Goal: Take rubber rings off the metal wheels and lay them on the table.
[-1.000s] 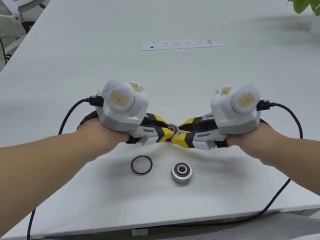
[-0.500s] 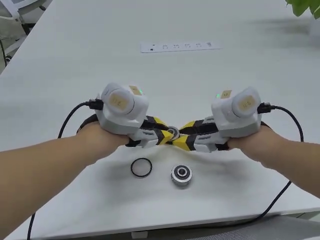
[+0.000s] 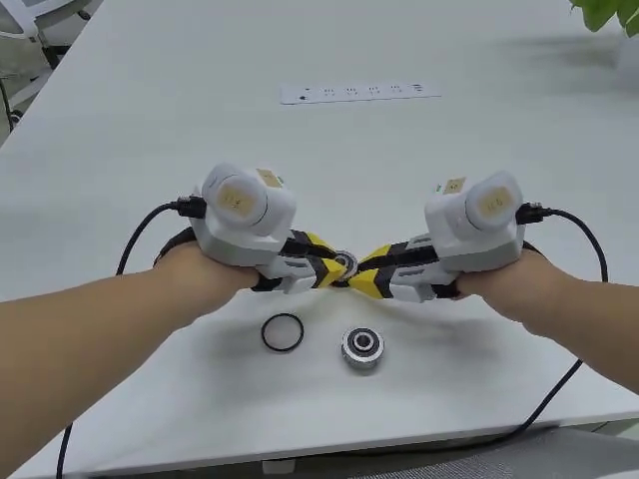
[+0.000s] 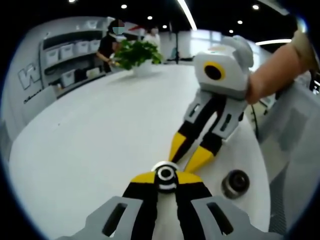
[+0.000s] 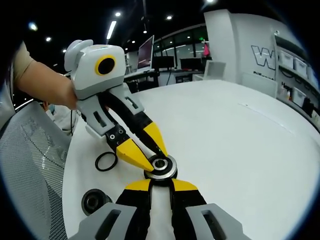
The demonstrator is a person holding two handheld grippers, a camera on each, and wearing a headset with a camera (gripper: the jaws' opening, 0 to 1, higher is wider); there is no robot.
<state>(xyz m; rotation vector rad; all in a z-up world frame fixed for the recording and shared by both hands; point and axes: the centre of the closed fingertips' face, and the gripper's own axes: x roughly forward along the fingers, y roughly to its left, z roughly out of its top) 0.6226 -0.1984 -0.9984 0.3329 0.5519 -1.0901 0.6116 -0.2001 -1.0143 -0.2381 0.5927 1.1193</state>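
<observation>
We hold a small metal wheel (image 3: 345, 263) in the air above the white worktop (image 3: 150, 130), between the two grippers, whose yellow tips meet nose to nose in the head view. The left gripper (image 3: 326, 267) comes in from the left with its jaws closed on the wheel. In the left gripper view the wheel (image 4: 166, 175) sits right at the tips of the left gripper (image 4: 165, 179), face on, with a yellow tip on each side of it.

The right gripper (image 3: 363, 276) reaches the same wheel from the other side. In the right gripper view its jaws are drawn nearly together, with a thin slit between them, and the tips of the right gripper (image 5: 160, 184) touch the near rim of the wheel (image 5: 161, 168). We cannot tell whether they pinch the rim, the rubber on it, or merely rest against it. The left gripper (image 5: 146, 150) slants down onto the wheel from the upper left of that view, and the right gripper (image 4: 191, 151) slants in from above in the left gripper view.

On the worktop just below the grippers a loose black rubber ring (image 3: 283, 332) lies flat. Just beside it to the right stands a second wheel (image 3: 362, 345), apart from the ring and lying on its side. The right gripper view shows the ring (image 5: 106, 161) and the second wheel (image 5: 96, 200) at lower left.

A white power strip (image 3: 359, 91) lies further back on the worktop, and green plant leaves (image 3: 609, 10) show at the far right corner.
</observation>
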